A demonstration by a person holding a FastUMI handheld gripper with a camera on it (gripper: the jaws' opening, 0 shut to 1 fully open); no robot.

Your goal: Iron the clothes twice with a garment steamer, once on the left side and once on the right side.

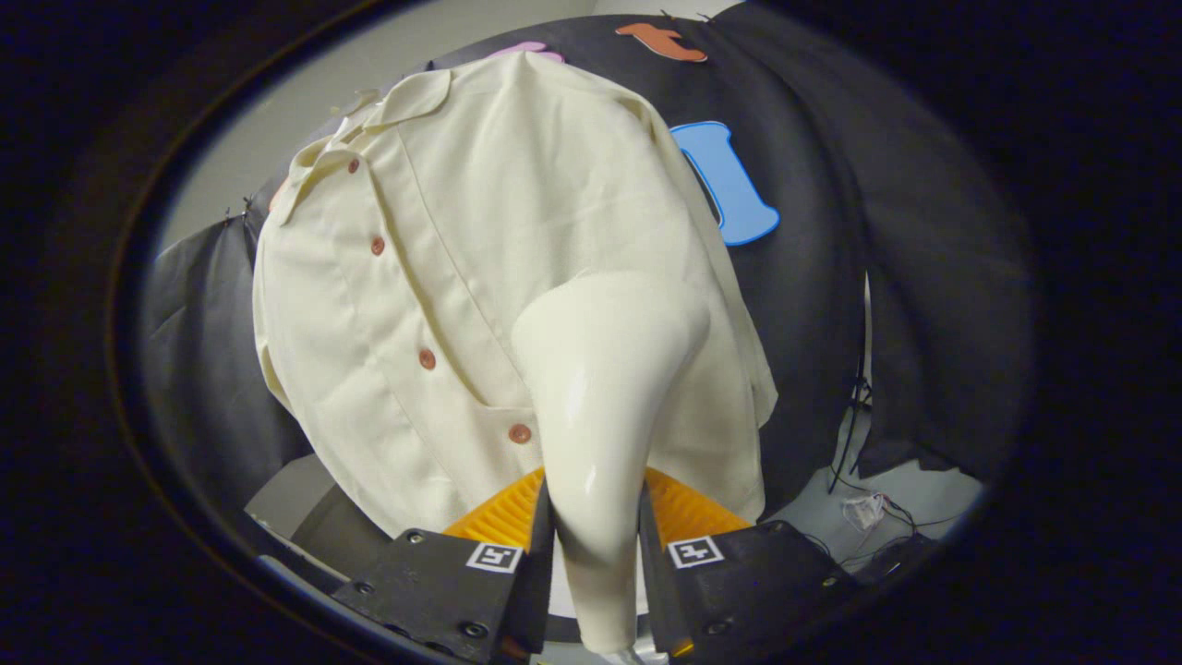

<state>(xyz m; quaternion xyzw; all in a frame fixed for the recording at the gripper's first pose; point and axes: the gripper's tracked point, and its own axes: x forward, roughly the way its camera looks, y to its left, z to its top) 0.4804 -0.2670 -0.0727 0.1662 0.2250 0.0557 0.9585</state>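
A cream garment steamer (600, 406) stands between my fingers, its glossy handle running up from them and its broad head spreading out at the top. My gripper (596, 531) is shut on the steamer's handle, one finger pressing each side. Right ahead hangs a cream short-sleeved shirt (443, 259) with a collar and a row of brown buttons (427, 358). The steamer's head lies over the lower right part of the shirt front, right of the button placket; whether it touches the cloth is hidden.
Black booth cloth (822, 305) hangs behind and to the right of the shirt. Loose cables (863, 503) lie on the pale floor at the lower right. A pale wall (305, 111) shows beyond the shirt's collar.
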